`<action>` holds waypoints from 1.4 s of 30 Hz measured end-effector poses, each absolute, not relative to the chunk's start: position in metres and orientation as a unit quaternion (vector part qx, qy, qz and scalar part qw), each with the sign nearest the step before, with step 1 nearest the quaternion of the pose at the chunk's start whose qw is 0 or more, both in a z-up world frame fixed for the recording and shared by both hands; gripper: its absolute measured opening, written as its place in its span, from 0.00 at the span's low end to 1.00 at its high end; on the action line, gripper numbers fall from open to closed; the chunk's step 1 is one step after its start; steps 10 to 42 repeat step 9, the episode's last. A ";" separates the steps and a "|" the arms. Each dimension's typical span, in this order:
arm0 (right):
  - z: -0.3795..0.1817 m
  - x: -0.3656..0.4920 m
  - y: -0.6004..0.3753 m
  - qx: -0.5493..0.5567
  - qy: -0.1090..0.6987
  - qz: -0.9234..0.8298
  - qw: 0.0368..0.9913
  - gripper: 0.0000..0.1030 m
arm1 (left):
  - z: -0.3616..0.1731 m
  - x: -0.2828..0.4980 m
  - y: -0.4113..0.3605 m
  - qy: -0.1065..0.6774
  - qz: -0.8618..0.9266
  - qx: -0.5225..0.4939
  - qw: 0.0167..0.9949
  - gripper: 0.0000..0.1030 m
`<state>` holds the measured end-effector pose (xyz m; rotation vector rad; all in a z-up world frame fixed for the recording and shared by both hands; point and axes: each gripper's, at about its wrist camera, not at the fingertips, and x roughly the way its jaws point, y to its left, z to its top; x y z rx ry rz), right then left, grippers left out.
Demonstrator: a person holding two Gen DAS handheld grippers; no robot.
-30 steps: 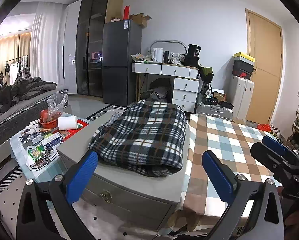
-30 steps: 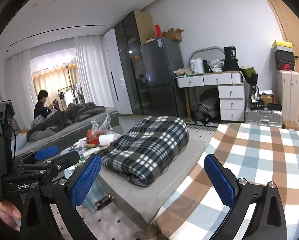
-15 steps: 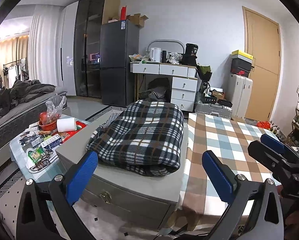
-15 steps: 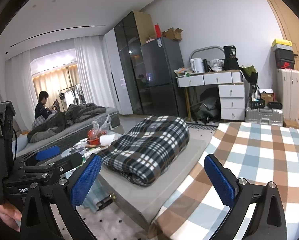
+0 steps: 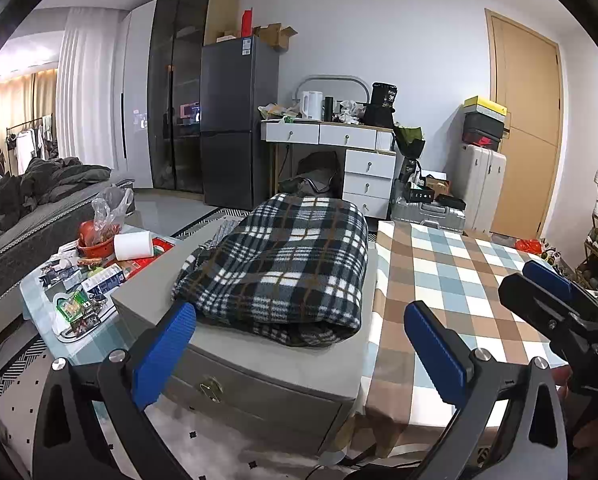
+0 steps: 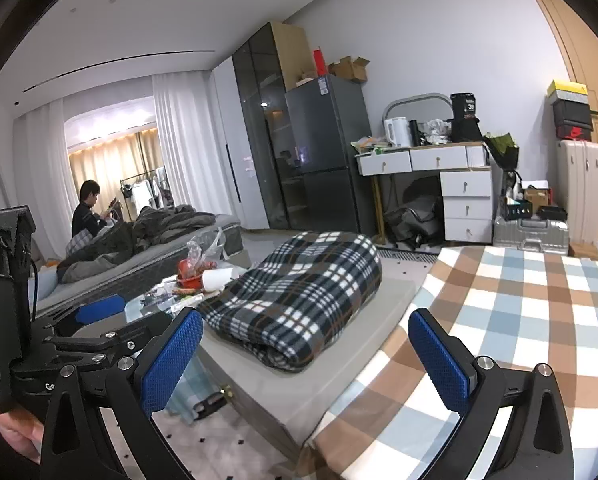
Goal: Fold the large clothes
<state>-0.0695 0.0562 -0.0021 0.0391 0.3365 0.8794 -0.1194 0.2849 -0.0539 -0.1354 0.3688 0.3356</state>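
Nearest the cameras, the left gripper (image 5: 299, 338) and the right gripper (image 6: 305, 346) each show two blue-padded fingers (image 5: 163, 350) spread wide apart, with nothing between them; both are held in the air, clear of every surface. In the right wrist view the left gripper appears at lower left with a hand (image 6: 17, 432) beneath it.

Just beyond, a grey padded counter (image 5: 259, 364) with a brass latch on its front carries the folded plaid blanket (image 5: 283, 268), a thick bundle lying near the counter's middle, its rolled edge facing the grippers. Touching the counter on the right is a table covered by a checked tablecloth (image 5: 451, 280). To the left stands a low glass table (image 5: 79, 292) crowded with packets, a red bowl and a paper roll.

Farther back: a bed with dark bedding (image 6: 147, 232), a seated person (image 6: 85, 212), a dark refrigerator (image 5: 239, 120), a white desk (image 5: 351, 148) and a wooden door (image 5: 523, 128).
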 end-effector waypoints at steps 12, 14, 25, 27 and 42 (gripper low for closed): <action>-0.003 -0.069 0.049 0.022 0.161 0.422 0.892 1.00 | -0.054 -0.118 0.282 0.182 0.169 -0.064 0.966 0.99; -0.003 -0.069 0.049 0.022 0.161 0.422 0.892 1.00 | -0.054 -0.118 0.282 0.182 0.169 -0.064 0.966 0.99; -0.003 -0.069 0.049 0.022 0.161 0.422 0.892 1.00 | -0.054 -0.118 0.282 0.182 0.169 -0.064 0.966 0.99; -0.003 -0.069 0.049 0.022 0.161 0.422 0.892 1.00 | -0.054 -0.118 0.282 0.182 0.169 -0.064 0.966 0.99; -0.003 -0.069 0.049 0.022 0.161 0.422 0.892 1.00 | -0.054 -0.118 0.282 0.182 0.169 -0.064 0.966 0.99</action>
